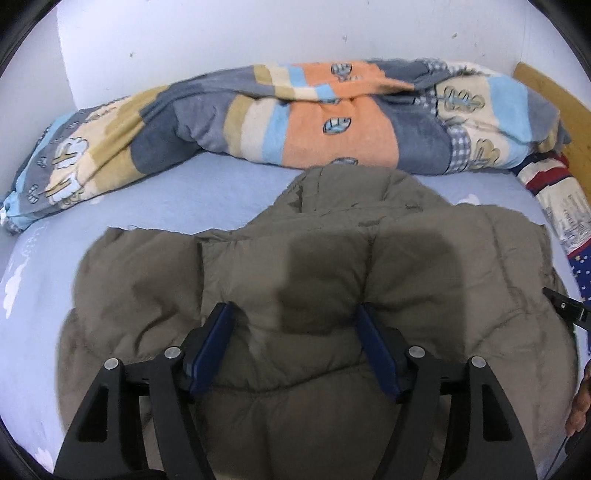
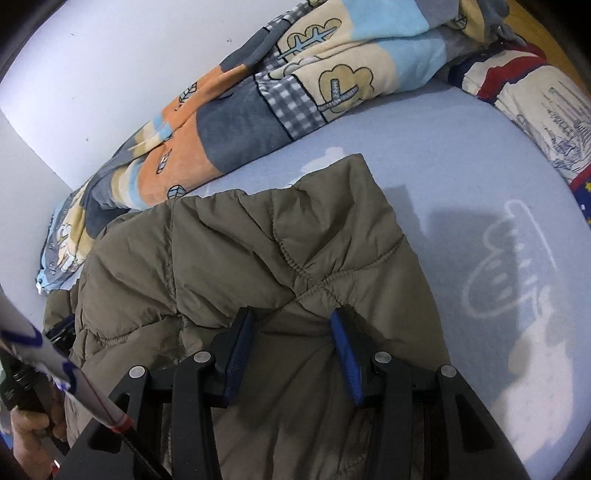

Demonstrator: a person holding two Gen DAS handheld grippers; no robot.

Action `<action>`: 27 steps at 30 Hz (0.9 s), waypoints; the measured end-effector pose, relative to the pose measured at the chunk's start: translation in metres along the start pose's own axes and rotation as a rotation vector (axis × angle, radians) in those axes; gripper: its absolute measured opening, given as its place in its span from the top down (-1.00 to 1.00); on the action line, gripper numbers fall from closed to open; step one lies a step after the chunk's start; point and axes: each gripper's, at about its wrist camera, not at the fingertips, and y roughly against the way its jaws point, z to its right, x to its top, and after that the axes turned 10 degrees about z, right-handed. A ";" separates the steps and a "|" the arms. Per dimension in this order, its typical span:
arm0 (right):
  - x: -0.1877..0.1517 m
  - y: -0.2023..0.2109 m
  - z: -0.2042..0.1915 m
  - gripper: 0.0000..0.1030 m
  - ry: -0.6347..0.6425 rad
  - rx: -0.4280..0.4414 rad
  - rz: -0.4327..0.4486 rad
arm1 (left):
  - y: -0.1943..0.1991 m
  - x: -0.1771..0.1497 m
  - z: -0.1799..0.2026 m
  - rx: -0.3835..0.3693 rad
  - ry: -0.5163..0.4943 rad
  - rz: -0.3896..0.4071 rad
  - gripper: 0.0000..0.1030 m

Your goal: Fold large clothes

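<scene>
An olive-brown padded jacket [image 1: 317,266] lies spread on a light blue bed sheet [image 1: 184,199], hood toward the far blanket. My left gripper [image 1: 293,314] is open, its blue-padded fingers [image 1: 212,343] wide apart just above the jacket's middle. In the right wrist view the jacket [image 2: 240,251] fills the centre, and my right gripper [image 2: 291,321] is open over its quilted edge, with fabric bulging between the fingers [image 2: 345,350]. Part of the right gripper [image 1: 565,308] shows at the jacket's right edge in the left wrist view.
A rolled patchwork blanket [image 1: 295,118] lies along the white wall [image 1: 258,33] at the back. A patterned pillow [image 1: 557,206] sits at the right by a wooden headboard [image 1: 554,96]. Bare sheet [image 2: 498,258] lies right of the jacket.
</scene>
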 end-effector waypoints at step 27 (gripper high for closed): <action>-0.108 0.117 -0.068 0.08 0.085 0.032 0.099 | 0.112 -0.133 -0.122 0.117 0.212 0.037 -0.36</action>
